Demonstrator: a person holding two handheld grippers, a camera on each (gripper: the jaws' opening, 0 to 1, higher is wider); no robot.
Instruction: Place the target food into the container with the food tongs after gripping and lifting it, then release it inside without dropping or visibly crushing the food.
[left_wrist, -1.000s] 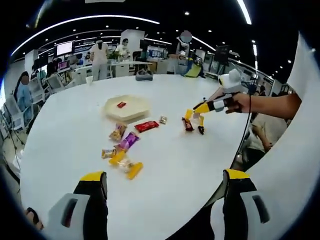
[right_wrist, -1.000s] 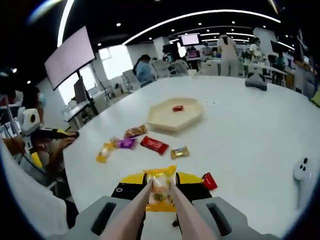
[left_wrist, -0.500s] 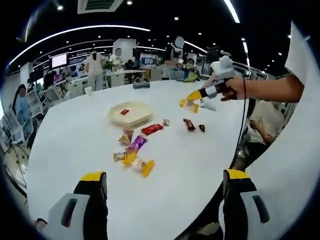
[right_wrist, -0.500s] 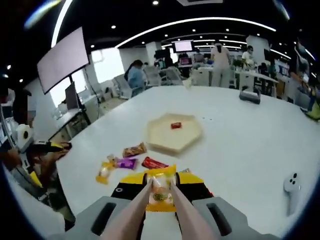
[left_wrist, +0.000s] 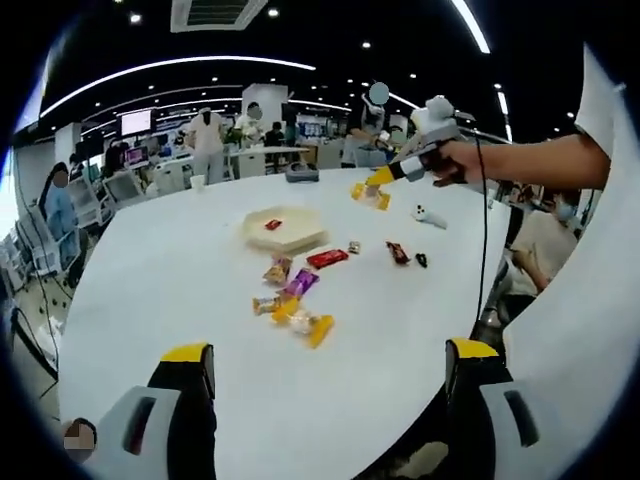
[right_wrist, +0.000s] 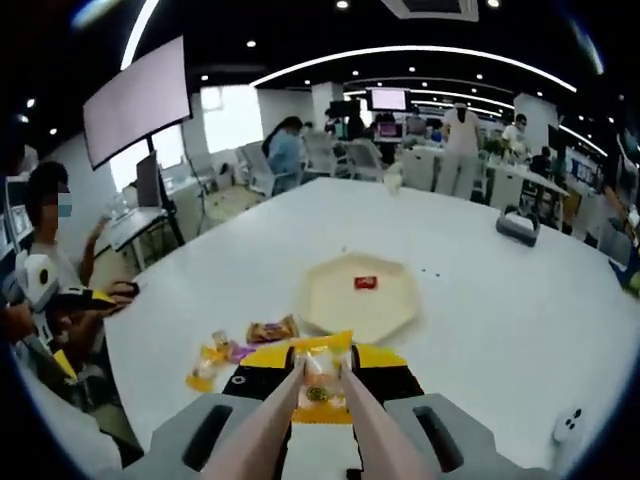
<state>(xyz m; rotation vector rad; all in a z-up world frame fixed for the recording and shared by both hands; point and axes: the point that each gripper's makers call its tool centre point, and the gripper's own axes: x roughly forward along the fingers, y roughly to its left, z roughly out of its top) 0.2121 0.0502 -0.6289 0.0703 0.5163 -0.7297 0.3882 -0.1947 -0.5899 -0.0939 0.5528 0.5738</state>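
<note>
While right gripper (right_wrist: 322, 385) pinches yellow-edged clear snack packet (right_wrist: 320, 378) through pale tongs (right_wrist: 272, 425), carry level over cream hexagonal tray (right_wrist: 362, 300), lower before releasing; left gripper (left_wrist: 325, 372) jaws apart, idle.

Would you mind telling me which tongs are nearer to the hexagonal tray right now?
Right. The right tongs hover up beside the tray, holding a snack packet; the left tongs sit back at the table's near edge.

White table (left_wrist: 180, 290), hexagonal tray (left_wrist: 284, 229), scattered snacks (left_wrist: 298, 290), right tool (left_wrist: 372, 190) holding packet.
</note>
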